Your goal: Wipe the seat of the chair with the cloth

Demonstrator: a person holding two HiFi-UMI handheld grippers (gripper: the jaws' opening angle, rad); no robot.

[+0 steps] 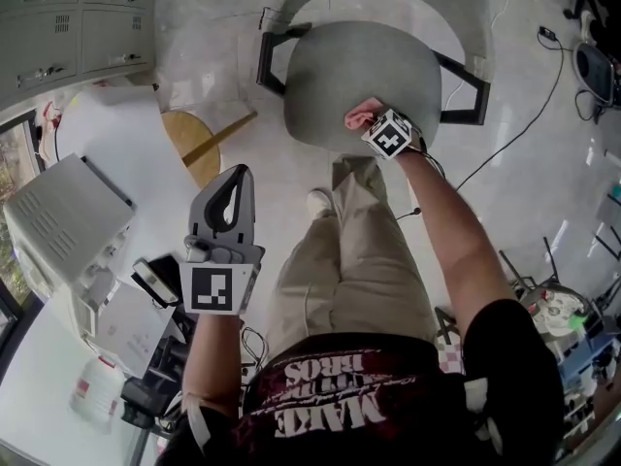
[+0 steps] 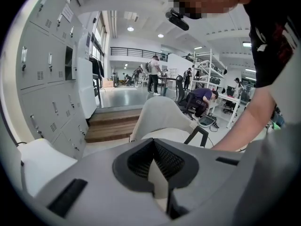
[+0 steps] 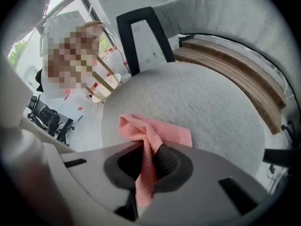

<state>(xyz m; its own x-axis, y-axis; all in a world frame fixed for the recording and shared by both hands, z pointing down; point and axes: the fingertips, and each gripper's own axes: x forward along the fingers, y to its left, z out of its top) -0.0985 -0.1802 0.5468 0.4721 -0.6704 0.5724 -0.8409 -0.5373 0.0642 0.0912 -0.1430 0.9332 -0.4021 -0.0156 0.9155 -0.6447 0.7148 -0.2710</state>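
The chair's round grey seat (image 1: 364,66) is at the top middle of the head view and fills the right gripper view (image 3: 211,102). My right gripper (image 1: 376,124) is at the seat's near edge, shut on a pink cloth (image 1: 361,116). In the right gripper view the cloth (image 3: 157,132) is pinched between the jaws (image 3: 149,149), and its free end lies on the seat fabric. My left gripper (image 1: 241,175) hangs over the floor to the left of the chair, shut and holding nothing. From the left gripper (image 2: 153,144) view the pale chair (image 2: 162,114) is ahead.
Black armrests (image 1: 272,58) (image 1: 468,90) flank the seat. A round wooden piece (image 1: 194,142) lies on the floor to the left. Grey lockers (image 1: 58,17) and a grey machine (image 1: 63,216) stand further left. A cable (image 1: 524,115) runs across the floor on the right. The person's leg (image 1: 349,250) is below the seat.
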